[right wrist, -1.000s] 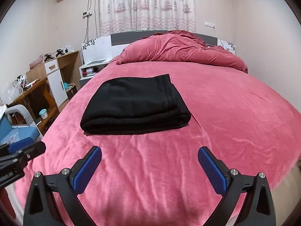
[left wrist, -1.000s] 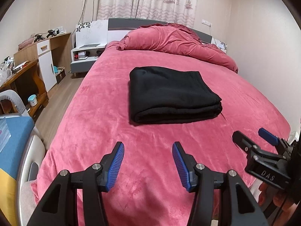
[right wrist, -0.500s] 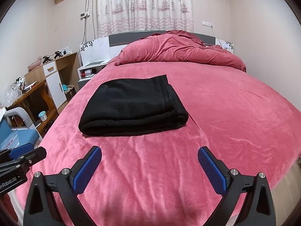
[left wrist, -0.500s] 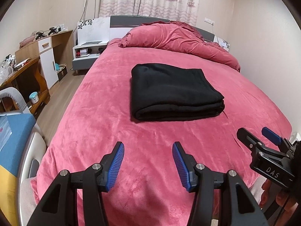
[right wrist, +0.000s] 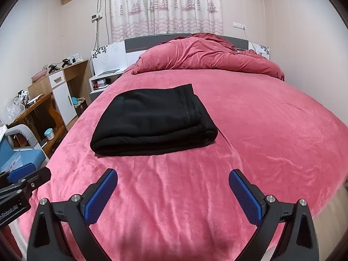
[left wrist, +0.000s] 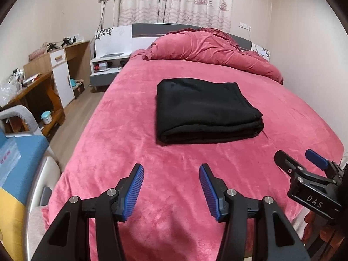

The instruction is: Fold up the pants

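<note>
Bedroom, pink bed | pants look fully folded, neat black stack mid-bed | our left gripper and right gripper both spread apart, empty, hovering near the foot | we'd say nothing left

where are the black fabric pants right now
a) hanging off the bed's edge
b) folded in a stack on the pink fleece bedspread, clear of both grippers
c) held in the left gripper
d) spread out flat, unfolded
b: the black fabric pants lie folded in layers on the pink fleece bedspread, while the left gripper and right gripper are open and empty, short of them.
</note>
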Motion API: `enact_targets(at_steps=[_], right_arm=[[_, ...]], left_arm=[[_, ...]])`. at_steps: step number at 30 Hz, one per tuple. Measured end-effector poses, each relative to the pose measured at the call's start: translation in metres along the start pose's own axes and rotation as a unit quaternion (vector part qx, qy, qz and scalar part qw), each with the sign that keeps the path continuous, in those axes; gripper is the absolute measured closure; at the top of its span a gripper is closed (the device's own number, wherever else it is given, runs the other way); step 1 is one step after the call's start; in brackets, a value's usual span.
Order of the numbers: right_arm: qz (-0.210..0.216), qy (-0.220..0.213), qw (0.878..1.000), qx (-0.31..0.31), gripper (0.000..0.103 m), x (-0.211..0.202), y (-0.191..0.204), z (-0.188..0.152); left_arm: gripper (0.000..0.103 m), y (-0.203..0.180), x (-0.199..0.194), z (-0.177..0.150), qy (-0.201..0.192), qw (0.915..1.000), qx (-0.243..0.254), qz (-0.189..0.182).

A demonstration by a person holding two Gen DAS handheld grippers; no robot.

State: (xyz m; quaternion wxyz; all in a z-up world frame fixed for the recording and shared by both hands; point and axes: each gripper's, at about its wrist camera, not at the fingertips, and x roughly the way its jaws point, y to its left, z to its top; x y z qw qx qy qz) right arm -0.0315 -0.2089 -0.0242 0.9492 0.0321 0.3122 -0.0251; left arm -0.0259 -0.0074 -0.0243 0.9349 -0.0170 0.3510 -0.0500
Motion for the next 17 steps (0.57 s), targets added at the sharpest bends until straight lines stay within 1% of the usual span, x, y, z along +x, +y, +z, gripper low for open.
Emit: enact_targets(at_steps=[9,11,17], right_arm=[[0.002,0.000,1.000,0.003,0.000,-0.0018,0.0003,-0.0002],[0.004,0.003,1.000,0.004,0.000,-0.0008,0.0002,-0.0001],[0.003,0.010,1.000,0.008,0.000,0.0031,0.0004,-0.0025]], left_arm=[[0.049,-0.0009,0.0002,-0.0001,0.003,1.0000,0.005,0.000],[0.049,-0.0008,0.0004,-0.0002,0.007,1.0000,0.001,-0.005],[0.049,0.0017,0.0043,-0.0028,0.014,0.9998,-0.014,-0.001]])
